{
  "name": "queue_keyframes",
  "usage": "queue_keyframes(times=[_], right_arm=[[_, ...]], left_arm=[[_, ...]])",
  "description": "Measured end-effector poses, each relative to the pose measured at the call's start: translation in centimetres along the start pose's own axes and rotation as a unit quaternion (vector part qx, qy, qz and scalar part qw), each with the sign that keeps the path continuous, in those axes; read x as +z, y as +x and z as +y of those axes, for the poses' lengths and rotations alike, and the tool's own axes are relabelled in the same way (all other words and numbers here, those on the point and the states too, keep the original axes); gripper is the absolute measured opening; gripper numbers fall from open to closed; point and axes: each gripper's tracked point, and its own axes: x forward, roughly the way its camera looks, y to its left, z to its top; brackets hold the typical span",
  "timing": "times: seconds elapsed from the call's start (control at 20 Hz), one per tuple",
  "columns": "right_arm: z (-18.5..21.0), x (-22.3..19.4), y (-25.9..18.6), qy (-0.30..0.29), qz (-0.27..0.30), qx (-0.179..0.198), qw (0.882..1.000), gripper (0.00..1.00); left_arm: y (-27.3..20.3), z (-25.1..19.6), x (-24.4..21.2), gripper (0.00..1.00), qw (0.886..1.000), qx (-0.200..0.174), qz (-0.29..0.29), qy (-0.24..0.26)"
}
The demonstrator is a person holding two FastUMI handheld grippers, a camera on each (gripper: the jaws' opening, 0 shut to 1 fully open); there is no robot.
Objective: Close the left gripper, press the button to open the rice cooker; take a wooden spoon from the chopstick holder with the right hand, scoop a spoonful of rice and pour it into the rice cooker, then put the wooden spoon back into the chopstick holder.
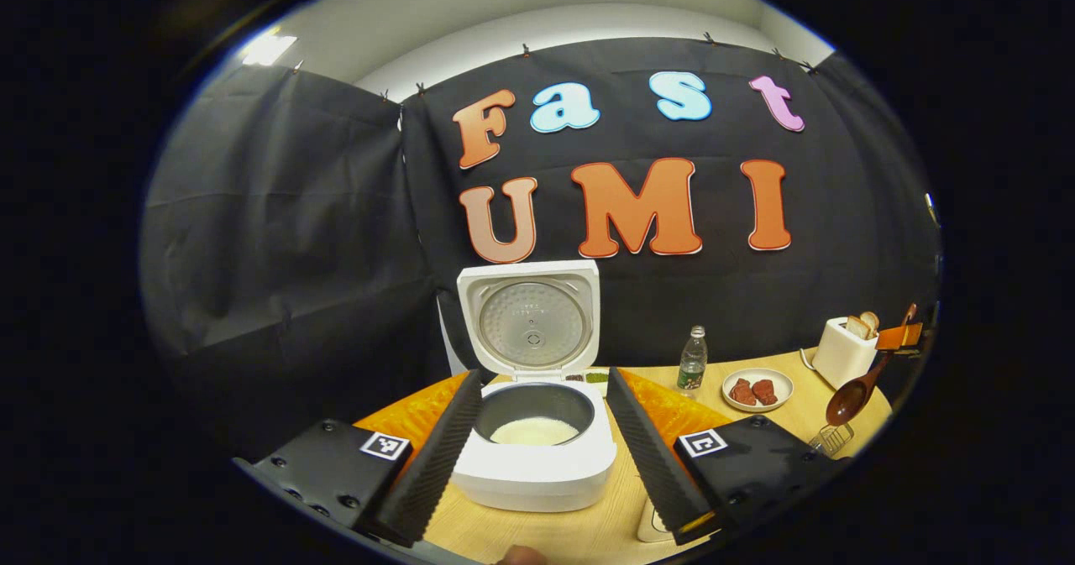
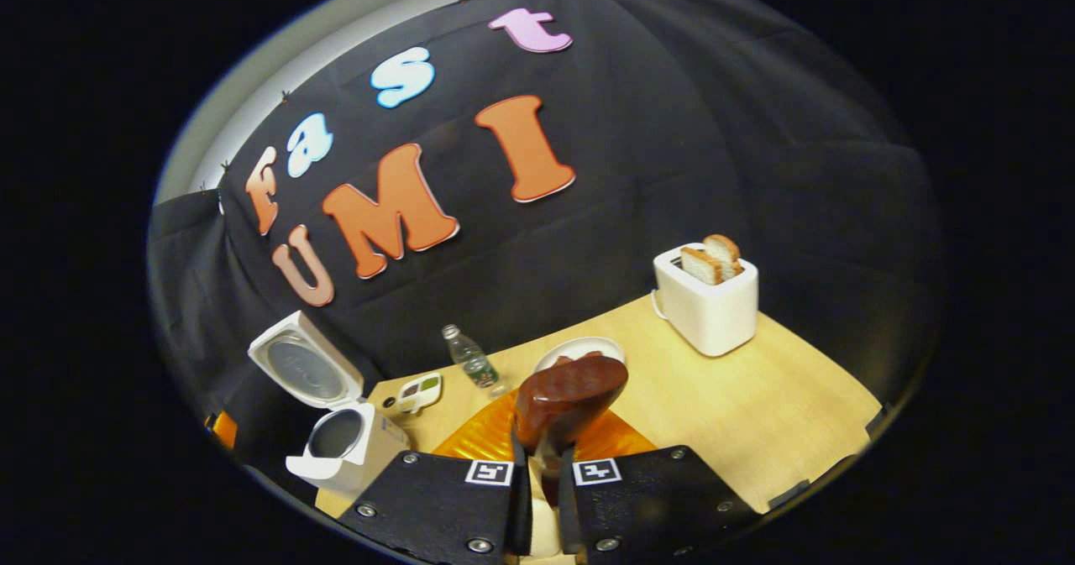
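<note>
Right gripper view puts the wooden spoon (image 2: 569, 401) front and centre: its handle is pinched between the two fingers of the right gripper (image 2: 543, 485), jaws drawn tight on it, and its dark bowl rises just ahead of them over the orange mat (image 2: 483, 441). Whether the bowl carries any rice cannot be made out from this angle. Off to the left stands the rice cooker (image 2: 340, 443) with its lid up, the pot a dark hollow. Left gripper view looks straight into that rice cooker (image 1: 537, 456), where white rice (image 1: 534, 432) lies in the pot and the raised lid (image 1: 529, 320) shows its metal inner face. The left gripper (image 1: 537, 443) has its jaws wide apart, one finger to each side of the cooker, gripping nothing. Far right in this view the spoon (image 1: 850, 397) hangs above a wire chopstick holder (image 1: 831, 439) near the table (image 1: 546, 531) edge. Both views show a plastic bottle (image 2: 473, 362), a plate of red pieces (image 1: 757, 389) and a white toaster (image 2: 707, 300) holding bread.
</note>
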Motion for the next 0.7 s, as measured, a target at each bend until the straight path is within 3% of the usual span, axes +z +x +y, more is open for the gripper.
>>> queue_keyframes(times=[0.1, 0.25, 0.5, 0.7], right_arm=[[3.8, -1.9, 0.0, -0.013, 0.019, 0.038, 0.999, 0.12], [6.8, -6.1, 0.8, -0.053, 0.051, 0.056, 0.996, 0.12], [6.5, -12.8, 2.3, -0.124, 0.102, 0.025, 0.987, 0.12], [6.2, -14.3, 3.7, -0.185, 0.084, -0.003, 0.979, 0.12]], left_arm=[[0.4, 1.7, -0.2, 0.98, 1.0, 0.012, 0.003, -0.002], [0.7, 4.1, -1.0, 1.0, 1.0, 0.026, 0.011, -0.009], [1.0, 6.8, -3.2, 1.0, 0.998, 0.036, 0.043, -0.027], [1.1, 8.4, -4.6, 1.0, 0.996, 0.044, 0.066, -0.033]])
